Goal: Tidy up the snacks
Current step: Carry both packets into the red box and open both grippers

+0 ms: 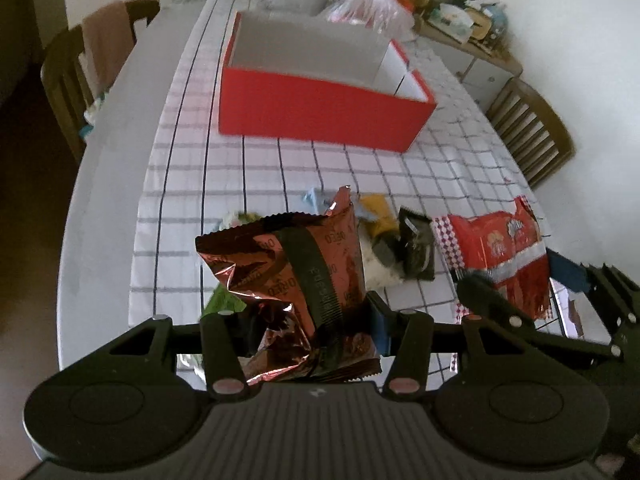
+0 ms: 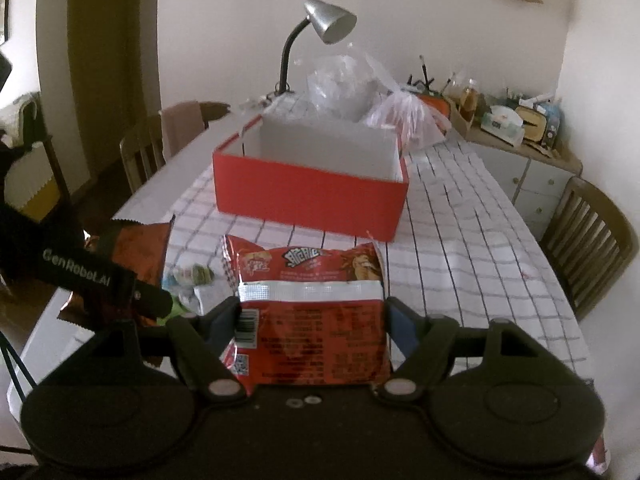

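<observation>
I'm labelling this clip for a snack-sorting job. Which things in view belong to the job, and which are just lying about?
Belongs to the job:
- copper Oreo packet, held in the left gripper
- red snack bag, held in the right gripper
- red box, open
- loose snack packets on the table

Just lying about:
- desk lamp
- plastic bags
- wooden chairs

The left gripper (image 1: 304, 304) was tilted steeply downward, and its two fingers were closed on a copper-coloured snack packet (image 1: 280, 276), pressing it from both sides; the right gripper (image 2: 312, 320) pointed less steeply down, and its fingers stood wider, clamped on the two edges of a red snack bag (image 2: 308, 312); both grippers were held above the table, near each other.
</observation>
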The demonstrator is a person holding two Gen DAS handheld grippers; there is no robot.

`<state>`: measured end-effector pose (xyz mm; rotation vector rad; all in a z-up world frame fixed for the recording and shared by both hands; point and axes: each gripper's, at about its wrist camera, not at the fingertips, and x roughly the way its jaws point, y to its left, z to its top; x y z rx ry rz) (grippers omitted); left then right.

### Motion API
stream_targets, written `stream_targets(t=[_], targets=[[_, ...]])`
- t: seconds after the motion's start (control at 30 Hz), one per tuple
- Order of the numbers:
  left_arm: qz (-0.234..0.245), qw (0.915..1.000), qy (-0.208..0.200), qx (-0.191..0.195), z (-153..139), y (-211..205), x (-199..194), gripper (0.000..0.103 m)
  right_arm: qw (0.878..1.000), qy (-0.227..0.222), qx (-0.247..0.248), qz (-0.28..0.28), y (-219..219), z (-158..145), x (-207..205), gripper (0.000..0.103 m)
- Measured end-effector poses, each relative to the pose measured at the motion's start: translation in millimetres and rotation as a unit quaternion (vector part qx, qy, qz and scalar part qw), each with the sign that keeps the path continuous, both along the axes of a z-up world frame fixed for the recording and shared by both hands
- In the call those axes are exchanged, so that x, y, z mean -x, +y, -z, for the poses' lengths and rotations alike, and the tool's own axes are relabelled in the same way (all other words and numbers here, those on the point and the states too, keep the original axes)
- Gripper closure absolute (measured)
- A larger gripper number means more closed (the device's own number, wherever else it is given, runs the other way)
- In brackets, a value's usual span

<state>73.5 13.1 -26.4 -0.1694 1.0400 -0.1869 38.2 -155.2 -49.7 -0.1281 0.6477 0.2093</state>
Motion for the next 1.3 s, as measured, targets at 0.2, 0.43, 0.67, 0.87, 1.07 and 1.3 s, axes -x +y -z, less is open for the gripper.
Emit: stream_targets(t=[0.2,0.43,0.67,0.87,1.07,1.3], targets=[[-0.005,0.9996,-0.029,0.0,-29.0,8.4,-16.1,0.053,1.0,-0.024,-0.012,-0.009,-1.5,-29.3,-22.2,0.027],[-0.021,0.9983,-0.051,-0.017,-53.8,11.4,-57.5,0.053,0.999,-0.036,-0.019,-0.017,-2.7,-45.4,-61.9,0.027],[-0.032,0.997,-0.056,-0.043,-63.0,5.2,-112.5,0.053,0.999,-0.039,-0.019,-0.022,-11.8,-50.2,-117.1,0.027],[-0.042,0.9958,-0.05,-0.064,-57.8,-3.0,-162.8,0.053,0.999,-0.027,-0.011,-0.019,-18.7,-40.4,-174.6,0.027],[-0.051,0.9949,-0.038,-0.078,-44.7,-5.4,-209.8,0.053,1.0,-0.005,-0.008,-0.025,-20.5,-26.7,-225.8,0.027],[-0.049,0.994,-0.026,-0.094,-27.1,-15.5,-259.6,0.053,0.999,0.016,-0.004,-0.029,-19.6,-10.8,-280.9,0.027]])
